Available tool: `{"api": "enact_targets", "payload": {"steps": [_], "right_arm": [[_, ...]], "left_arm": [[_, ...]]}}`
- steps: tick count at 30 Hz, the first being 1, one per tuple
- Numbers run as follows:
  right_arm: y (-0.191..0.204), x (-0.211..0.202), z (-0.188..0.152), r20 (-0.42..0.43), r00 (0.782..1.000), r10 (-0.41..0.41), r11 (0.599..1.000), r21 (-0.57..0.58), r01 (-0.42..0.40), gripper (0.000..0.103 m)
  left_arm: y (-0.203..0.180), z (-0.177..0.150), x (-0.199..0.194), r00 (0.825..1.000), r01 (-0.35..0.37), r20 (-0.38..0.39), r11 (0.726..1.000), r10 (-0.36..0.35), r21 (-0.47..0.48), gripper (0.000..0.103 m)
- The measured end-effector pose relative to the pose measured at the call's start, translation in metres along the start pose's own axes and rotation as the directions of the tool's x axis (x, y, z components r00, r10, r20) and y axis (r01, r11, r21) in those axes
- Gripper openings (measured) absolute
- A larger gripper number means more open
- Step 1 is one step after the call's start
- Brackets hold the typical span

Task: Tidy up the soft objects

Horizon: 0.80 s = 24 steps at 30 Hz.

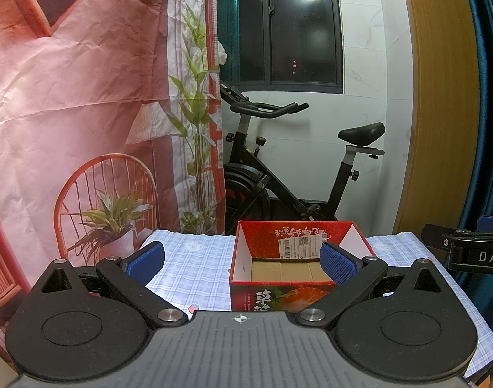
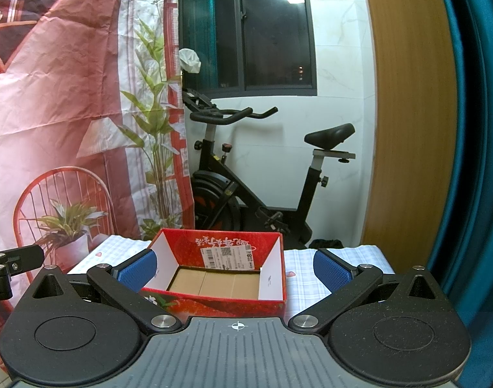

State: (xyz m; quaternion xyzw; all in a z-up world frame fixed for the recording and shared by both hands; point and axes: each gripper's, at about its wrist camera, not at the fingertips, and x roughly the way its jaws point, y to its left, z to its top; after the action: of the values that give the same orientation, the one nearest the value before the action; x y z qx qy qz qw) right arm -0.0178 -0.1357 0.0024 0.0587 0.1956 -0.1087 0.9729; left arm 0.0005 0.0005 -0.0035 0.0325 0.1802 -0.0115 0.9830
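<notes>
Box sits open-topped and empty on the worktop, ready for filling; both grippers' fingers wide, holding nothing.

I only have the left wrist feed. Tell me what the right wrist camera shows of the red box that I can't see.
Observer: From the right wrist view the whole floor of the red box is visible: bare cardboard, nothing inside. In your view a blue pad covers its right corner.
Operator: Report the right gripper's state.
Observer: The right gripper is open, pads wide apart, holding nothing. The box sits between them, slightly left of centre.
Operator: Check the floor past the table's right end.
Observer: A dark bundle lies there, below the exercise bike; what it is cannot be told.
Operator: Any soft objects on the table?
Observer: None show on the checked tablecloth in either view.
</notes>
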Motion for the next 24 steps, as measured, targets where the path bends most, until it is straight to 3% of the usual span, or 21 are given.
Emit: {"api": "enact_targets", "payload": {"steps": [11, 15, 19, 24], "right_arm": [[0.002, 0.001, 0.0, 0.0, 1.0, 0.001, 1.0, 0.002, -0.001, 0.103], [0.001, 0.005, -0.006, 0.018, 0.999, 0.034, 0.999, 0.028, -0.034, 0.103], [-0.008, 0.024, -0.024, 0.031, 0.997, 0.069, 0.996, 0.062, -0.071, 0.103], [-0.018, 0.053, -0.062, 0.057, 0.994, 0.089, 0.991, 0.092, -0.094, 0.103]], "left_arm": [[0.003, -0.006, 0.004, 1.0, 0.003, -0.013, 1.0, -0.003, -0.006, 0.103], [0.004, -0.015, 0.014, 0.999, -0.034, -0.005, 0.999, 0.034, 0.009, 0.103], [0.001, -0.034, 0.033, 0.997, -0.081, 0.001, 0.995, 0.081, 0.06, 0.103], [0.003, -0.06, 0.061, 0.997, -0.046, -0.063, 0.997, 0.05, 0.06, 0.103]]}}
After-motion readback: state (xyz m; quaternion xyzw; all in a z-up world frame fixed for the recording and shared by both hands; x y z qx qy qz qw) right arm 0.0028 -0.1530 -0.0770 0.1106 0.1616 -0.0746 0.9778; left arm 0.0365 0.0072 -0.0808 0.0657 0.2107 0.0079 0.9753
